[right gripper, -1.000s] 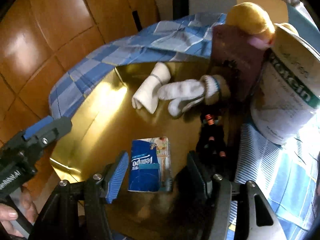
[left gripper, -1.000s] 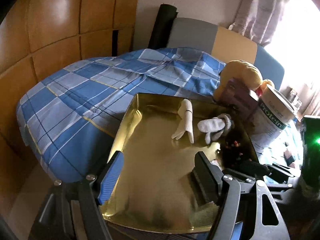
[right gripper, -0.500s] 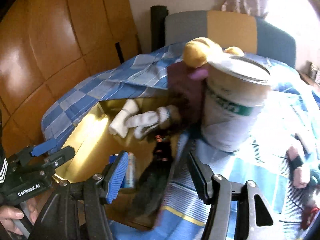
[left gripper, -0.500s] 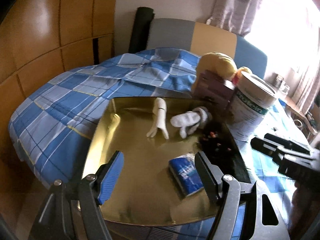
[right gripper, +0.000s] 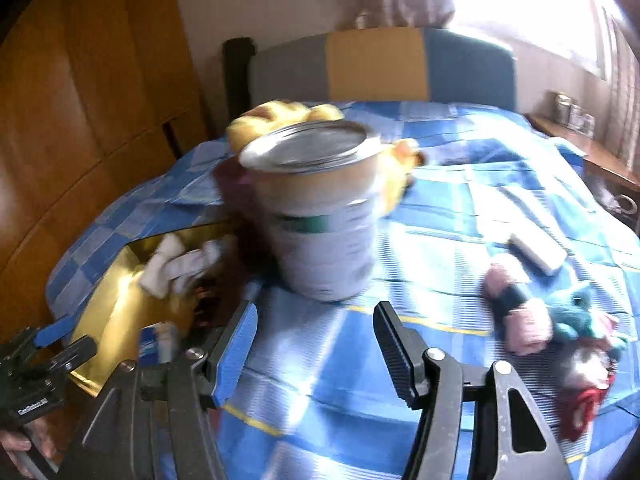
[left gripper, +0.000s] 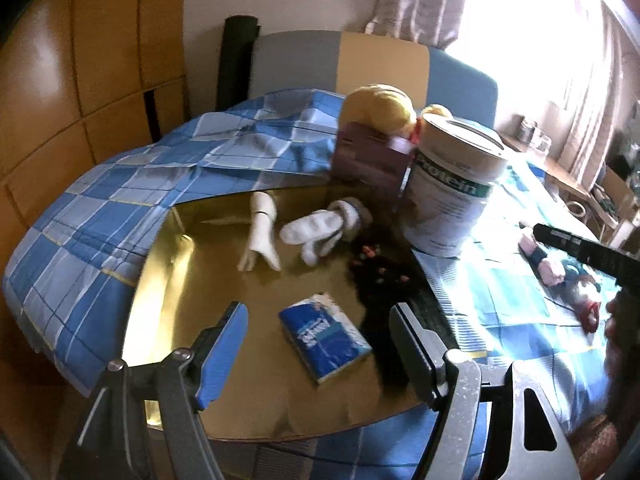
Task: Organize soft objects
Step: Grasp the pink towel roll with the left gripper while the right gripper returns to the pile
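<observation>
While the left gripper [left gripper: 318,344] was held with its jaws spread and nothing between them, a gold tray [left gripper: 168,280] was seen lying on the bed's blue checked bedspread [left gripper: 92,216]. At the tray's far side, a rolled white sock [left gripper: 261,236] lay just left of a white glove-like sock [left gripper: 320,228], the 2 close together. Nearer the gripper, a blue tissue pack [left gripper: 324,340] rested on the tray, and a dark fuzzy item [left gripper: 380,276] lay along the tray's right edge. Behind the tray, a purple box [left gripper: 368,160] and a yellow plush toy [left gripper: 380,108] were seen beside a white protein tub [left gripper: 452,188] standing upright on the bedspread. The right gripper [right gripper: 316,352] was likewise held spread and empty above the bedspread, in front of the tub. Further right, a pink rolled cloth [right gripper: 516,312] with a dark band, a teal plush [right gripper: 576,316] and a red item [right gripper: 584,404] were clustered together, with a white block [right gripper: 538,254] lying behind them.
</observation>
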A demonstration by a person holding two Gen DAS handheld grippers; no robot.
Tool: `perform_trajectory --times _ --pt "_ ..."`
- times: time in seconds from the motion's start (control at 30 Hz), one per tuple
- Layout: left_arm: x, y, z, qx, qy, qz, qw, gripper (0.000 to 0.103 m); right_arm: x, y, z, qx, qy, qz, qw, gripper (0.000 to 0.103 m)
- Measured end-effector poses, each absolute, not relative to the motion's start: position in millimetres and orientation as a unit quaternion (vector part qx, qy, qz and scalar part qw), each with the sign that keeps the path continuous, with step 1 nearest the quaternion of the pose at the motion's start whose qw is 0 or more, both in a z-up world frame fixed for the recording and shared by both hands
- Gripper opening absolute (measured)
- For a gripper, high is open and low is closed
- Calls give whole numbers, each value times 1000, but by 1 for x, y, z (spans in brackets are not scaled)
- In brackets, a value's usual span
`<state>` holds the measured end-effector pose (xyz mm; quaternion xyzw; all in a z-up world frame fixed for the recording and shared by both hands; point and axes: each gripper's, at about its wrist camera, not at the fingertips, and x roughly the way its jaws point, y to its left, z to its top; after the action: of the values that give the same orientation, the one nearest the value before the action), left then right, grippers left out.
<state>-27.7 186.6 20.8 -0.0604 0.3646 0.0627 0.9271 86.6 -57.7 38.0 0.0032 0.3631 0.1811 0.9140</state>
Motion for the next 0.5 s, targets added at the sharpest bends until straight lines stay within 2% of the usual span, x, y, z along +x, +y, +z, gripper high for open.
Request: perform_trajectory --times 0.3,0.5 --pt "-17 149 25 -36 373 -13 927 74 111 -202 55 75 335 10 939 61" --pt "-3 108 28 8 383 -70 921 74 125 -297 30 130 336 -121 925 61"
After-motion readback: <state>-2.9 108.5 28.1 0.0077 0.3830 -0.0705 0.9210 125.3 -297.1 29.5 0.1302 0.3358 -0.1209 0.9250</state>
